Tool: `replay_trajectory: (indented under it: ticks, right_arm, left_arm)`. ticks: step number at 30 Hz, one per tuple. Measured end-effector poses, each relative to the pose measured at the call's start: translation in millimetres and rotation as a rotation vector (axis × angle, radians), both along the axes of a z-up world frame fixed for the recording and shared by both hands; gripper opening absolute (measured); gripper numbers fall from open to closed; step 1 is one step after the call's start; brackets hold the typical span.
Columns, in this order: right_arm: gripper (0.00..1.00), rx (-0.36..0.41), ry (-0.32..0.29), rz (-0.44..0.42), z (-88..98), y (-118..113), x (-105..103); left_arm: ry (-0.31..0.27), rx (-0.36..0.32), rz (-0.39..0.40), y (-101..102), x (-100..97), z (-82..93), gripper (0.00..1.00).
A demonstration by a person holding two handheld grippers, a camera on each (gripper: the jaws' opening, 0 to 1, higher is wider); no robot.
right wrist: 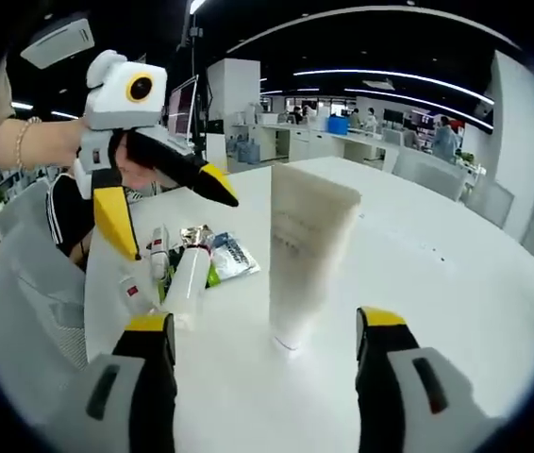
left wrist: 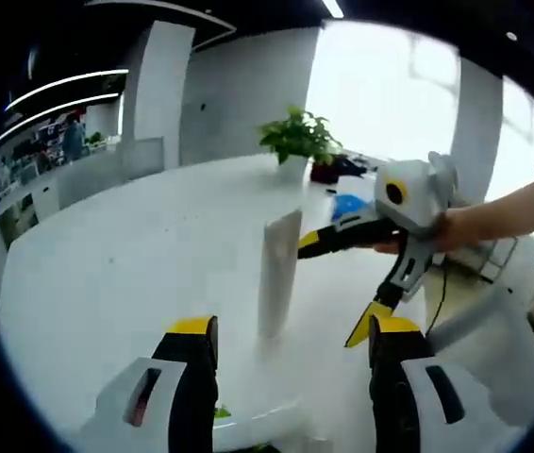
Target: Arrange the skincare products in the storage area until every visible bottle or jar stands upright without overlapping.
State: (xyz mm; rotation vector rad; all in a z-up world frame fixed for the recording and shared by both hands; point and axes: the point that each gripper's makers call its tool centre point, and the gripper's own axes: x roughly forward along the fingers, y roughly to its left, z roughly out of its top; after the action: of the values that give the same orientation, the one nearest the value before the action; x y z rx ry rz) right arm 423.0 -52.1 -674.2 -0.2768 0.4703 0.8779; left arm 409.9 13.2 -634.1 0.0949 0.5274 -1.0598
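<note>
Nearest in the left gripper view: the left claw (left wrist: pixel 291 354), two yellow-tipped black jaws spread wide and released, gripping nothing, poised over a white bench (left wrist: pixel 107 274). Just beyond the gap between those jaws, a tall white tube (left wrist: pixel 278 274) standing upright on its cap on the bench, free of both claws. To the right of the tube, the right claw (left wrist: pixel 338 288) held in a person's hand (left wrist: pixel 437 231), its yellow-tipped jaws splayed apart and released, one pointing at the tube's upper part, the other angled down toward the bench; neither clearly touching the tube. Farther back on the bench, a green potted plant (left wrist: pixel 297 140) beside a bright window. Nearest in the right gripper view: the right claw (right wrist: pixel 265 330), jaws wide apart and empty, with the same white tube (right wrist: pixel 305 269) upright between and just beyond them. To the left, near the bench edge, a small heap of skincare items (right wrist: pixel 187 264): a white bottle lying on its side, thin tubes with red marks, and crinkled sachets, overlapping one another. Above that heap, the left claw (right wrist: pixel 177 212) in a hand (right wrist: pixel 135 170) with a bracelet on the wrist, jaws parted and holding nothing. In the background, an open office with desks and strip ceiling lights.
</note>
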Motion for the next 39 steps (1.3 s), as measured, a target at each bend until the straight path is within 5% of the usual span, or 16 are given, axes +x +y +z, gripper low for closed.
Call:
replay_trajectory:
  ticks: [13,39]
  right_arm:
    - [0.89,0.035,-0.023,-0.081,21.8,-5.6,-34.9]
    - [0.94,0.065,0.012,-0.174,23.1,-18.0,-126.8]
  left_arm:
    - [0.019,-0.02,0.141,38.1,-37.8,3.9,0.71]
    - [0.071,-0.016,0.303,93.8,-116.8,-3.1,0.95]
